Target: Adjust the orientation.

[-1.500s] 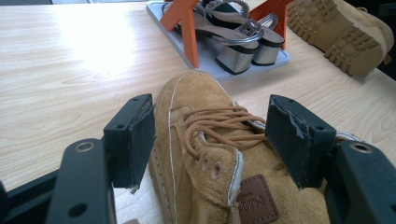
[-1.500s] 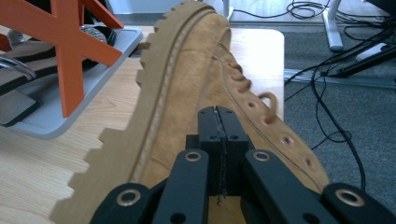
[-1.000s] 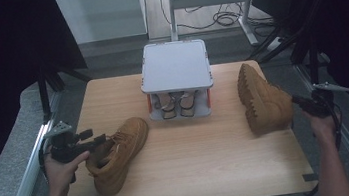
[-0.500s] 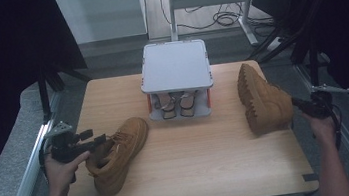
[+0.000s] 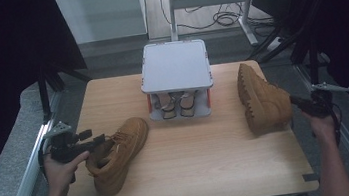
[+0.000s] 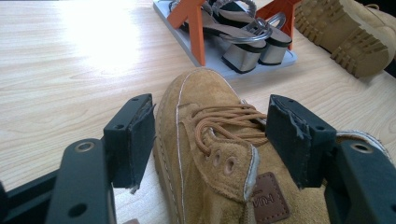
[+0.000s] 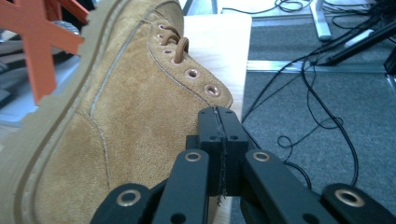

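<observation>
A: Item one, left gripper (image 5: 98, 140): jaws wide, straddling the ankle of the upright boot (image 5: 119, 152) at the table's (image 5: 197, 176) near left corner. In the left gripper view the pads (image 6: 135, 140) flank the laced collar; whether they press the suede I cannot tell for sure, since a gap shows on the lace side.

B: Item two?

A: Right gripper (image 5: 298, 104): jaws fully closed, pad against pad, nothing between them. The tip sits at the collar of the tipped boot (image 5: 263, 99), which lies on its side at the right edge, sole turned toward the shoe rack (image 5: 176, 75).

B: Risks, largest first?

A: The tipped boot rests near the table edge; a push from closed jaws would likely slide it rather than lift it, possibly off the side. Next, soft suede at the upright boot's collar may fold under a squeeze, so the boot sags or swings toe-down. Smallest: loose laces (image 6: 224, 123) could snag a pad.

B: Rack contents?

A: Heeled sandals (image 6: 243, 35) on the lower shelf, well apart from both boots.
</observation>
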A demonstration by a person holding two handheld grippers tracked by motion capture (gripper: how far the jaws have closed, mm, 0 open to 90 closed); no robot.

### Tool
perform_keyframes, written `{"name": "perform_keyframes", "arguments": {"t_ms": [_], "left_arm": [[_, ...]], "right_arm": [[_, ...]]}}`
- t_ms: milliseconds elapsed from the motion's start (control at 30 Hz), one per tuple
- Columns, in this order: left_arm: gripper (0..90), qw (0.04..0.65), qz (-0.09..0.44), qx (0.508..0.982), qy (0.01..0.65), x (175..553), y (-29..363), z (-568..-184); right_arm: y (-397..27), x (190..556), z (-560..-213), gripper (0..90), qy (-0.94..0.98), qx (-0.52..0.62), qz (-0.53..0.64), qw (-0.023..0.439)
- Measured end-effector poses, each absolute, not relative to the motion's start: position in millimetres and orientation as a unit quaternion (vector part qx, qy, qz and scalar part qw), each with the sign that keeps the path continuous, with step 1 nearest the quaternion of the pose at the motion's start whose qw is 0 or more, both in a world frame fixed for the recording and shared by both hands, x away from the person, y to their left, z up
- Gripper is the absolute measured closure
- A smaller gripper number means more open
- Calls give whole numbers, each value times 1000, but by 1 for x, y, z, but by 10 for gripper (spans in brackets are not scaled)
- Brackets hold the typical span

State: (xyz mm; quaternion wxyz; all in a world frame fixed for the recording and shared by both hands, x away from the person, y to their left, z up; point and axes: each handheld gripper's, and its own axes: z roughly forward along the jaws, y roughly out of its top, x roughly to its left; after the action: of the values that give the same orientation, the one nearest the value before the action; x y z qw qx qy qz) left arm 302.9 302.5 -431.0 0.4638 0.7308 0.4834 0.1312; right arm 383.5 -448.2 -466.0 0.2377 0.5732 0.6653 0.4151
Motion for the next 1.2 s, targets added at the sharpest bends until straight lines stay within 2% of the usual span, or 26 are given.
{"name": "perform_keyframes", "arguments": {"t_ms": [433,667,767,1067,1133,1200], "left_arm": [[338,463,131,730,485,303,303,-432],[338,466,133,727,487,301,307,-431],[338,466,134,726,488,300,308,-431],[338,467,134,726,487,298,310,-431],[338,468,134,726,486,298,311,-431],[338,467,133,727,485,298,310,-431]], "right_arm": [[-415,383,-442,899,699,531,416,235],[-380,389,-447,899,724,507,414,219],[-366,390,-444,899,719,490,450,202],[-299,395,-426,899,768,443,416,202],[-289,395,-423,899,775,446,389,221],[-288,396,-424,898,774,450,389,218]]}}
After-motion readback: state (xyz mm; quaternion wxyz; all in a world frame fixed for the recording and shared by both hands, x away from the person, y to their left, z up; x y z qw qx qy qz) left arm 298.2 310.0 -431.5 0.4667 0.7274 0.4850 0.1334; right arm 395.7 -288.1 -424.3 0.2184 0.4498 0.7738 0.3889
